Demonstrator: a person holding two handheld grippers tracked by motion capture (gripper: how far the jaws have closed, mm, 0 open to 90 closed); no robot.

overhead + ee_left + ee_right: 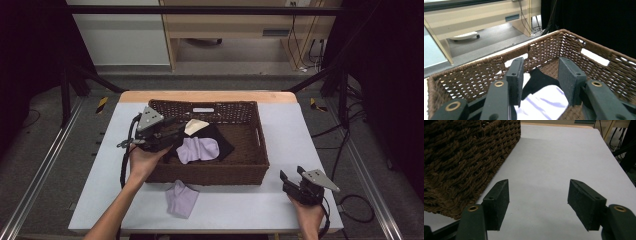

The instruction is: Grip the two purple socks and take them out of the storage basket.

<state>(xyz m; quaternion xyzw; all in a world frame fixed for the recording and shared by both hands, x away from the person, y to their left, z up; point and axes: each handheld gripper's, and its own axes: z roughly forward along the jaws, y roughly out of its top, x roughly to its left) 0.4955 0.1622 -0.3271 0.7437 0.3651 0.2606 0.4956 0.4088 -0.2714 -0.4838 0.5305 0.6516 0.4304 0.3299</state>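
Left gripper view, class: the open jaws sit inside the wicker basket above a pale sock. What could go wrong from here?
1. The left gripper is open just above the lavender sock, which lies on a black garment; closing could pinch both fabrics.
2. Its jaws sit close to the basket wall, so they might snag the weave.
3. A second lavender sock lies on the table by the basket's front and could be overlooked.

One wicker basket (pixel 252 167); two lilac socks (pixel 198 149) (pixel 181 198); one black garment (pixel 222 142); one cream cloth (pixel 195 126).
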